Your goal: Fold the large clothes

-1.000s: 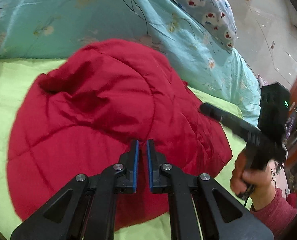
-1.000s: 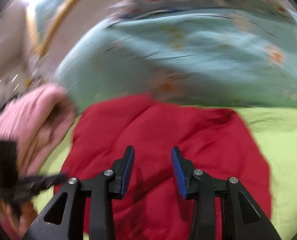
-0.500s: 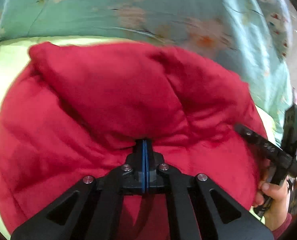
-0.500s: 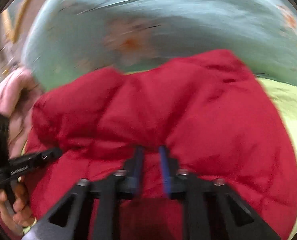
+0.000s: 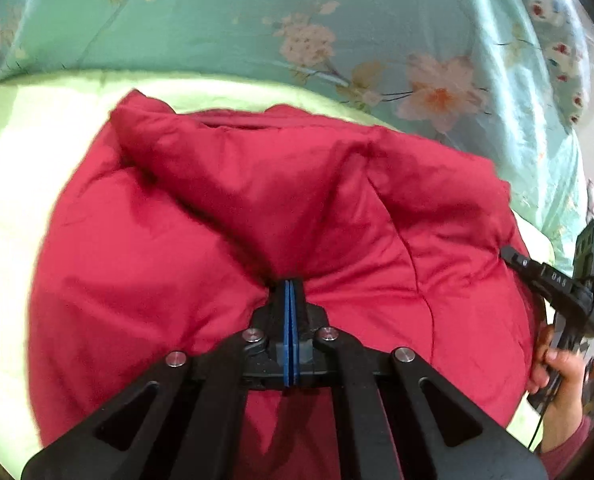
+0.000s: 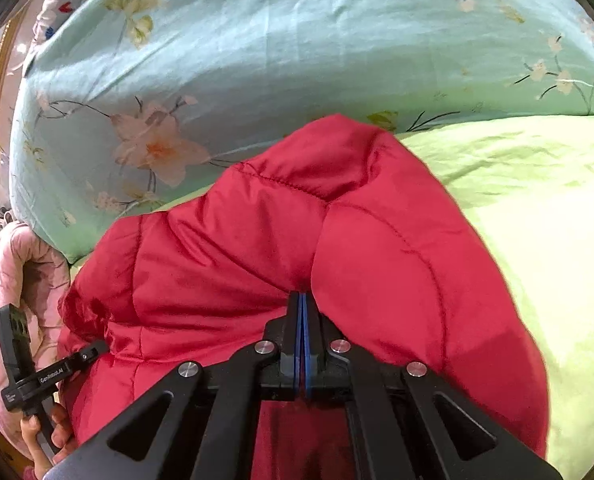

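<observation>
A red quilted jacket [image 5: 217, 232] lies bunched on a light green bed sheet [image 5: 13, 152]; it also shows in the right wrist view [image 6: 377, 248]. My left gripper [image 5: 290, 286] is shut on a fold of the jacket near its near edge. My right gripper [image 6: 301, 298] is shut on another fold of the same jacket. The right gripper also shows at the right edge of the left wrist view [image 5: 553, 280], and the left gripper at the lower left of the right wrist view [image 6: 45, 376]. The jacket's near edge is hidden under both grippers.
A teal floral quilt [image 5: 297, 20] is piled behind the jacket, also in the right wrist view [image 6: 257, 60]. A pink quilted cloth [image 6: 5, 288] lies at the left. A patterned pillow [image 5: 557, 20] sits at the far right. Green sheet [image 6: 537, 200] spreads right.
Both grippers have moved down onto the jacket and closed: a second ago they were open above it, now each pinches a fold of red fabric.
</observation>
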Motion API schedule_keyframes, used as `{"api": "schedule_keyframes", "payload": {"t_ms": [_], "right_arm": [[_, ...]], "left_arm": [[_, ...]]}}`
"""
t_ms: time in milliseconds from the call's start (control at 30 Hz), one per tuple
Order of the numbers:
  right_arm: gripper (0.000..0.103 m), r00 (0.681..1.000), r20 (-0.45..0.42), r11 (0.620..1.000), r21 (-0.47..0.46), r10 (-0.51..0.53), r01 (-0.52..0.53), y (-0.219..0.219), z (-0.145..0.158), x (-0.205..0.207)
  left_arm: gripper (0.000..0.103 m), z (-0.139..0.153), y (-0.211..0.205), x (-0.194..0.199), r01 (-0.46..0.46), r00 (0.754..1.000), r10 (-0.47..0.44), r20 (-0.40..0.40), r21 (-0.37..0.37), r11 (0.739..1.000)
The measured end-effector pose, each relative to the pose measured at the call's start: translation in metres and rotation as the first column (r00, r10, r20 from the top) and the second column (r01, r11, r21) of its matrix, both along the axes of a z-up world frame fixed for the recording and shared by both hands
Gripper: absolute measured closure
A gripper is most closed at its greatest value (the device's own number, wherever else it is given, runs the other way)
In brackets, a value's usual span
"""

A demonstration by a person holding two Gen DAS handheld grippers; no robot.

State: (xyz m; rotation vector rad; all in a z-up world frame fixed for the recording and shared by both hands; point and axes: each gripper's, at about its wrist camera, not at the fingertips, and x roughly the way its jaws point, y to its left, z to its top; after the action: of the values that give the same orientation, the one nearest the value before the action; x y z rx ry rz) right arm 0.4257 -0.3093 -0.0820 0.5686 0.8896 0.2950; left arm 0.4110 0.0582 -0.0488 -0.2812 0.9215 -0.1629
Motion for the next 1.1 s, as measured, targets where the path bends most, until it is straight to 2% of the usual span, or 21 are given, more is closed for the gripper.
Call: {"api": "schedule_keyframes", "payload": {"t_ms": [67,100,133,167,200,233,400,467,567,633,733,867,900,967,1100], "right_arm": [[0.093,1.0,0.027,1.0,-0.016,0.0,0.0,0.001,0.01,-0.005],[0.089,0.999,0.036,1.0,-0.019,-0.001,0.002,-0.001,0.013,-0.009],[0.08,0.999,0.05,1.0,-0.018,-0.003,0.003,-0.004,0.016,-0.016],[0.067,0.998,0.065,1.0,-0.02,-0.007,0.008,-0.007,0.02,-0.024],[0.059,0.997,0.079,1.0,-0.022,-0.012,0.014,-0.01,0.023,-0.03],[0.049,0.995,0.097,0.999,-0.025,-0.019,0.021,-0.012,0.026,-0.036],[0.042,0.989,0.143,0.998,-0.058,-0.02,0.028,-0.027,0.039,-0.07],[0.035,0.988,0.153,0.997,-0.074,-0.018,0.029,-0.033,0.042,-0.083],[0.03,0.987,0.16,0.995,-0.099,-0.015,0.031,-0.048,0.039,-0.104],[0.029,0.987,0.16,0.994,-0.099,-0.022,0.038,-0.055,0.037,-0.112],[0.02,0.991,0.128,0.996,-0.086,-0.026,0.037,-0.067,0.029,-0.118],[0.02,0.998,0.061,0.999,-0.035,-0.012,0.014,-0.078,0.01,-0.112],[0.02,0.999,0.044,1.0,-0.01,-0.007,0.007,-0.081,0.005,-0.111],[0.02,1.0,0.001,1.0,0.031,-0.002,0.002,-0.086,-0.007,-0.105],[0.019,0.998,-0.058,0.995,0.095,0.006,0.0,-0.091,-0.025,-0.096]], "left_arm": [[0.099,0.011,0.004,-0.024,0.002,0.999,-0.002,0.039,0.009,1.0],[0.093,0.014,0.008,-0.034,0.004,0.998,-0.004,0.055,0.003,1.0],[0.078,0.019,0.01,-0.049,0.006,0.997,-0.005,0.079,-0.013,1.0],[0.066,0.024,0.011,-0.064,0.005,0.994,-0.003,0.106,-0.021,1.0],[0.043,0.027,0.014,-0.078,-0.004,0.991,0.007,0.13,-0.022,1.0],[0.03,0.032,0.014,-0.089,-0.022,0.988,0.024,0.152,-0.017,1.0],[0.028,0.034,0.028,-0.134,-0.063,0.985,0.06,0.163,0.012,0.998],[0.025,0.029,0.045,-0.145,-0.09,0.986,0.091,0.142,-0.014,0.996],[0.021,0.021,0.06,-0.15,-0.138,0.982,0.139,0.125,-0.021,0.99],[0.021,0.016,0.067,-0.151,-0.139,0.984,0.14,0.113,-0.021,0.99],[0.021,0.005,0.074,-0.147,-0.126,0.989,0.129,0.076,-0.048,0.991],[0.021,-0.015,0.088,-0.134,-0.14,0.99,0.142,0.01,-0.116,0.983],[0.021,-0.018,0.089,-0.132,-0.108,0.994,0.108,-0.011,-0.145,0.984],[0.021,-0.023,0.092,-0.126,-0.097,0.995,0.095,-0.021,-0.193,0.976],[0.012,-0.029,0.087,-0.115,-0.095,0.995,0.09,-0.036,-0.194,0.976]]}}
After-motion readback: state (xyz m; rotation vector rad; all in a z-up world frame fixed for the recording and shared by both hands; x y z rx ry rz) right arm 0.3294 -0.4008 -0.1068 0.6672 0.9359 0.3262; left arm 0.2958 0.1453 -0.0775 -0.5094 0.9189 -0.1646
